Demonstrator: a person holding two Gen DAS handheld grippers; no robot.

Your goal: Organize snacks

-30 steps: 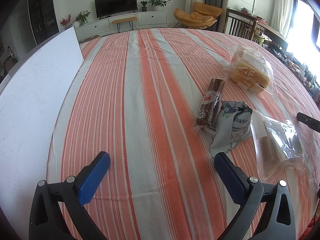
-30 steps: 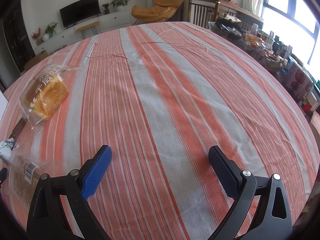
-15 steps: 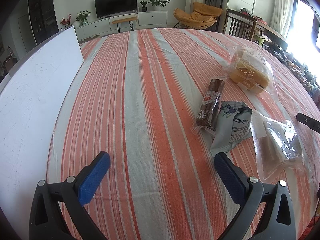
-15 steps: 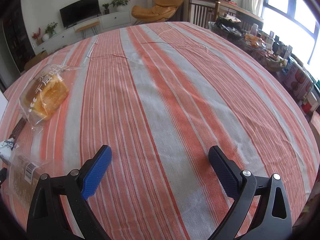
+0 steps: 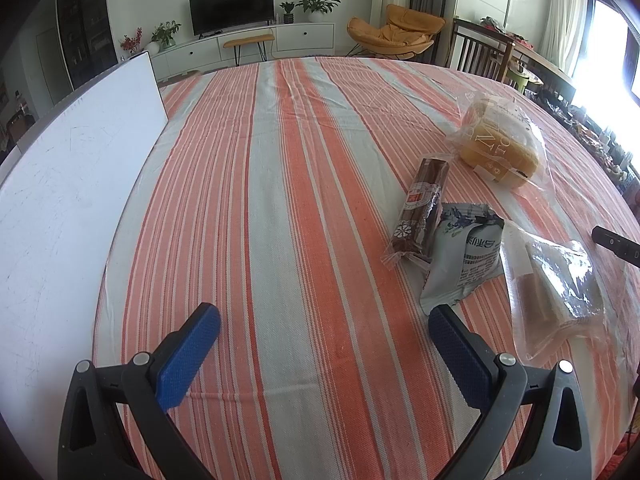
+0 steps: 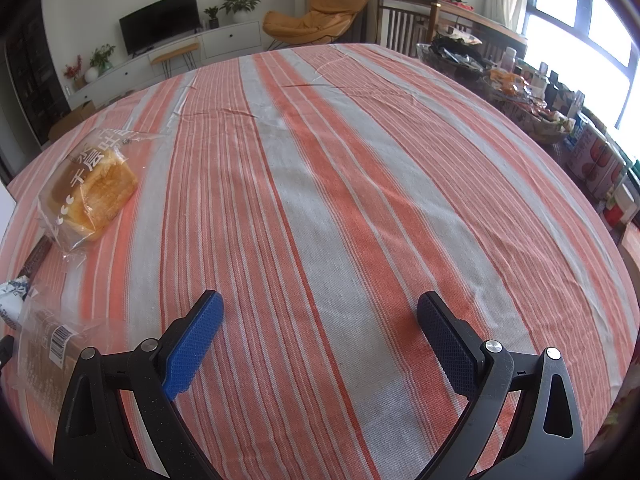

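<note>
Several snacks lie on the striped tablecloth. In the left wrist view a bagged bread loaf (image 5: 498,148) sits far right, a brown wrapped bar (image 5: 420,204) nearer, a pale grey-blue packet (image 5: 464,256) beside it, and a clear bag of sliced cake (image 5: 560,284) at right. My left gripper (image 5: 324,324) is open above bare cloth, left of the packet. The right wrist view shows the bread loaf (image 6: 90,192) at left and the clear bag (image 6: 44,348) at the lower left. My right gripper (image 6: 318,312) is open over bare cloth.
A white board (image 5: 68,184) lies along the left of the table. A dark tip of the other tool (image 5: 616,240) pokes in at the right edge. Cluttered baskets and cartons (image 6: 560,120) stand beyond the table's right side. Striped cloth (image 6: 340,160) stretches ahead.
</note>
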